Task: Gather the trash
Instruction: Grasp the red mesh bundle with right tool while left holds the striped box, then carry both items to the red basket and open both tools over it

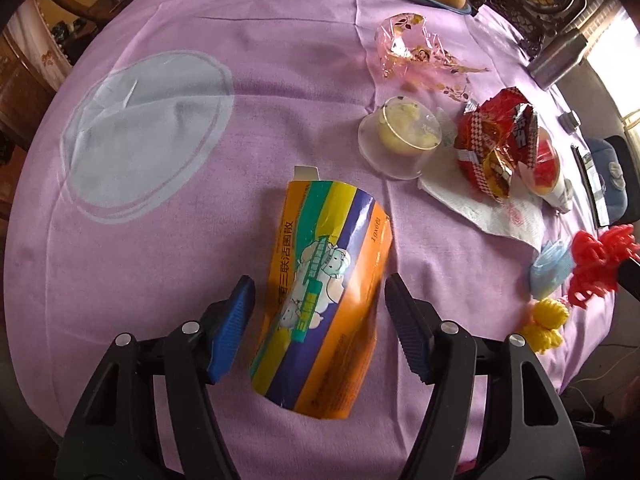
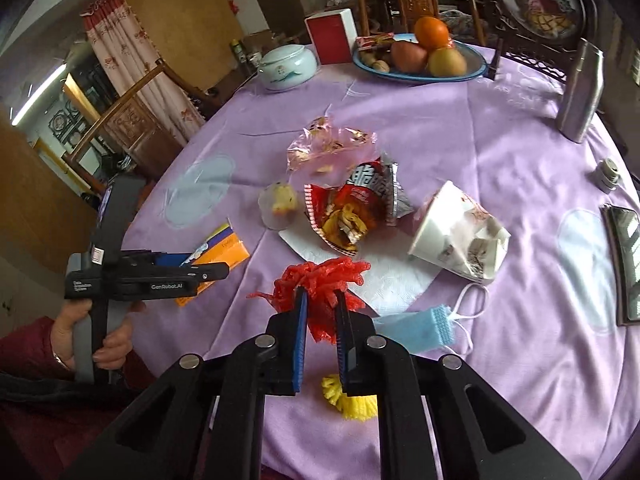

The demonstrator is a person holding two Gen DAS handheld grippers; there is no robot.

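Note:
An orange, purple and yellow flattened carton (image 1: 324,300) lies on the purple tablecloth, between the fingers of my open left gripper (image 1: 320,300), which does not touch it. It also shows in the right wrist view (image 2: 222,250). My right gripper (image 2: 320,300) is shut on a red foam net (image 2: 320,284), also seen at the right edge of the left wrist view (image 1: 596,264). Other trash: a red snack bag (image 2: 352,208), a crushed paper cup (image 2: 456,232), a blue face mask (image 2: 420,328), a yellow foam net (image 2: 356,400), a clear cup with food (image 1: 404,132), a pink cellophane wrapper (image 2: 328,144).
A white napkin (image 1: 492,208) lies under the snack bag. A fruit plate (image 2: 420,68), a white ceramic jar (image 2: 286,68), a red box (image 2: 330,36), a steel flask (image 2: 580,92), a small bottle (image 2: 608,176) and a phone (image 2: 628,260) stand around the table's far and right sides.

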